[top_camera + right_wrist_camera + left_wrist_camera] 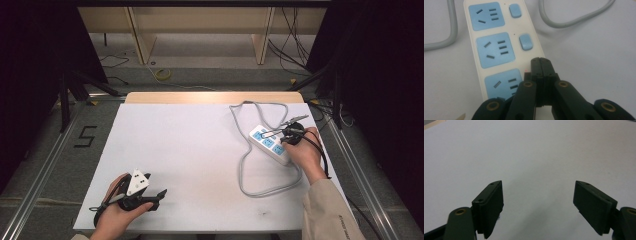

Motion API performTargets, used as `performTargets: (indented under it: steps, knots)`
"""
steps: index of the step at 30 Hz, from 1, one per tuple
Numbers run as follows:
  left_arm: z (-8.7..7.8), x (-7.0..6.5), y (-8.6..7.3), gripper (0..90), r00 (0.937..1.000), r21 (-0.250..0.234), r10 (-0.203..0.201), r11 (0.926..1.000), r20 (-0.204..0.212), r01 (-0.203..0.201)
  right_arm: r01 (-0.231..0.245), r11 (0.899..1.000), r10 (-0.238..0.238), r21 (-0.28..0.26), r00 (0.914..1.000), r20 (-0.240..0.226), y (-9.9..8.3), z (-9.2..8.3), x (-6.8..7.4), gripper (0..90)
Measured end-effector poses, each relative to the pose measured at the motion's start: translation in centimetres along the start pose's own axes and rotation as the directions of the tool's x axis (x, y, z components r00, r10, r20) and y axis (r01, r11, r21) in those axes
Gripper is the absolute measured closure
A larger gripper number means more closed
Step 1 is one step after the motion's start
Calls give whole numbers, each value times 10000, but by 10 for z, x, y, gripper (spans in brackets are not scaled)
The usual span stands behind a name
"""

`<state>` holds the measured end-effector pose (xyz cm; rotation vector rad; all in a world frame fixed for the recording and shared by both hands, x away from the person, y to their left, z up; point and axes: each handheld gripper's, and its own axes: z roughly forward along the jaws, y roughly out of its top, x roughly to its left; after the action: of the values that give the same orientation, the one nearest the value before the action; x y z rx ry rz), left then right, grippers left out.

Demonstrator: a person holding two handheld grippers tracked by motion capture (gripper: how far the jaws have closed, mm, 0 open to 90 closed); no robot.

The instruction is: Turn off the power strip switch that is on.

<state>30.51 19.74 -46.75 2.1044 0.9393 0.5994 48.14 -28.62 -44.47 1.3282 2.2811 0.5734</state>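
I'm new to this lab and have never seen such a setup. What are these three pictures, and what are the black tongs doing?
A person works at a white table with a hand-held gripper in each hand. The high view looks down from above; each of the other views rides on one gripper.

The left hand-held gripper has its jaws apart over bare table and holds nothing. The right hand-held gripper is shut, its tips at the edge of a white power strip with blue sockets and switches. The strip's grey cable loops nearby.

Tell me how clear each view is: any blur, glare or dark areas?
High view: table evenly lit, surroundings dark, faint shadow by the left claw. Left gripper view: soft shadow between the jaws, no glare. Right gripper view: power strip sharp, the shut right claw slightly soft.
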Motion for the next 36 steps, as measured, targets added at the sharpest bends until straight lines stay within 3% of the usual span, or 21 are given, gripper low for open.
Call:
performTargets:
  steps: [36]
  knots:
    - [0,0,0,241,10000,-15,-55,10000,8,55,-270,9996,269,-39,9996,-120,0,0,-2,900]
